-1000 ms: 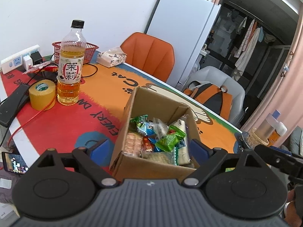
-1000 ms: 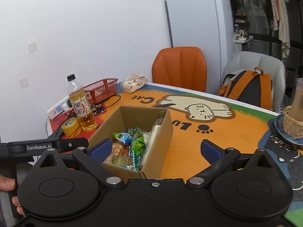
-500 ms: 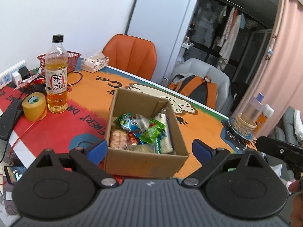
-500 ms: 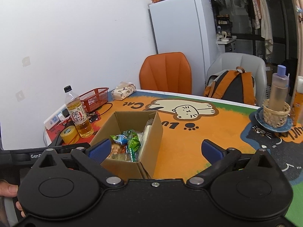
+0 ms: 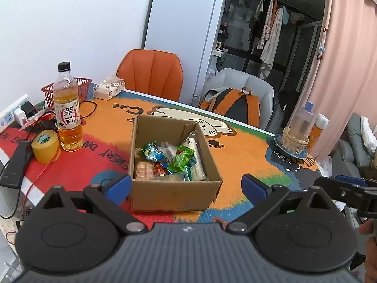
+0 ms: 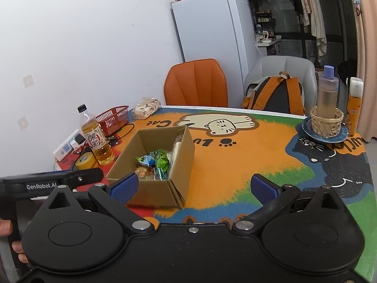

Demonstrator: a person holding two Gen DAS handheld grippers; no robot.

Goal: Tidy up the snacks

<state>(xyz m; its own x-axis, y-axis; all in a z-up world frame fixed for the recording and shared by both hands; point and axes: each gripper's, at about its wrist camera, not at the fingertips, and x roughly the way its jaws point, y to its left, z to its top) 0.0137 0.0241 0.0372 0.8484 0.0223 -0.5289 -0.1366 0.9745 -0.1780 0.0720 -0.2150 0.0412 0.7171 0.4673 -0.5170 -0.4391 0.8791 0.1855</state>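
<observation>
An open cardboard box (image 5: 174,193) stands on the colourful cat-print table mat (image 5: 240,155). It holds several snack packets (image 5: 169,162), green, blue and orange ones. The box also shows in the right wrist view (image 6: 181,155) with the snacks (image 6: 155,165) inside. My left gripper (image 5: 186,186) is open and empty, held back from the box's near side. My right gripper (image 6: 193,186) is open and empty, near the table's front edge, right of the box. The left gripper's body (image 6: 51,181) shows at the left of the right wrist view.
A tea bottle (image 5: 67,108), a yellow tape roll (image 5: 46,146), a red basket (image 5: 80,89), a tissue pack (image 5: 108,89) and a power strip (image 5: 14,115) sit at the table's left. A woven holder with a bottle (image 6: 326,115) stands at the right. Orange and grey chairs stand behind.
Both grippers have pulled back and up from the box, so more of the table shows. Both stay open and empty. The box has not moved.
</observation>
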